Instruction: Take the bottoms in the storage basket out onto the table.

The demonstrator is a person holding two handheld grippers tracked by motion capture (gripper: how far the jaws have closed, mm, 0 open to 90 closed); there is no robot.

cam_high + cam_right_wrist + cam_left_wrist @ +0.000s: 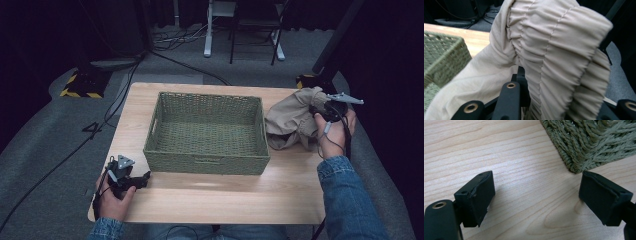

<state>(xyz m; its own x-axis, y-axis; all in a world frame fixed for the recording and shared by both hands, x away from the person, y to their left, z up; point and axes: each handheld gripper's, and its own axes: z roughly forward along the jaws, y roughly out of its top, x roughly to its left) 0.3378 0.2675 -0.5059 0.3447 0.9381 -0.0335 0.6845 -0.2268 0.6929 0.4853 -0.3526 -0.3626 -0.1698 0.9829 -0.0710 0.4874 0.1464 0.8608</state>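
A light wood-grain table is set on grey carpet. Black cables are trailed across the carpet at left. A yellow-and-black striped base is seen at the far left, white desk legs and a dark chair frame beyond. The surroundings are kept dark, apparently curtained.

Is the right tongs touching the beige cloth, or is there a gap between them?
Touching. In the right gripper view the beige cloth drapes over and between the black jaws of the right tongs, gathered in folds. The high view shows the right tongs against the cloth.
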